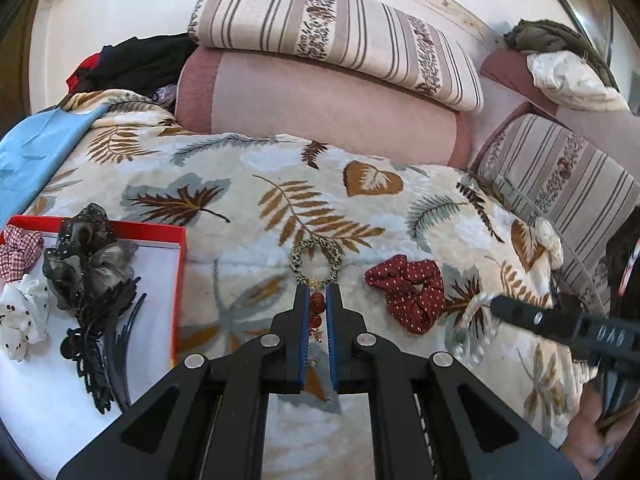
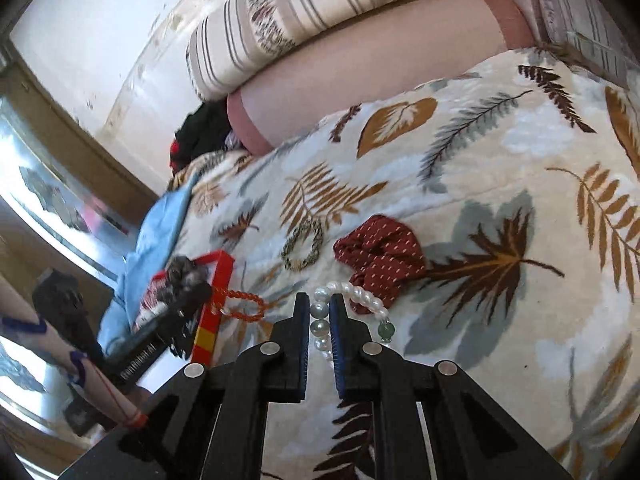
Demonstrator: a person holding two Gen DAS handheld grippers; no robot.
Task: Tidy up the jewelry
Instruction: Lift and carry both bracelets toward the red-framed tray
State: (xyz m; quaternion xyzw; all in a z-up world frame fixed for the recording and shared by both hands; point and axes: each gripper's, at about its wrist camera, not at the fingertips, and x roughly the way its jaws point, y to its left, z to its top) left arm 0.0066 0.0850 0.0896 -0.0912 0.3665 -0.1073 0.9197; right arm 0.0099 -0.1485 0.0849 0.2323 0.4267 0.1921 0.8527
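My left gripper (image 1: 317, 292) is shut on an orange-red bead bracelet (image 1: 317, 312), just in front of a leopard-print hair tie (image 1: 317, 261) on the leaf-print blanket. The bracelet also shows in the right wrist view (image 2: 244, 304), hanging beside the red box. My right gripper (image 2: 321, 300) is shut on a white pearl bracelet (image 2: 362, 294) with a green bead, lifted over the blanket near the dark red dotted scrunchie (image 2: 380, 254). The red-rimmed box (image 1: 120, 280) at the left holds scrunchies and black hair clips (image 1: 96, 320).
The dark red scrunchie (image 1: 408, 292) lies right of my left gripper. Striped cushions and a pink bolster (image 1: 320, 104) line the back. A blue cloth (image 1: 36, 152) lies at the far left. A small cream flower piece (image 1: 550, 240) lies at the right.
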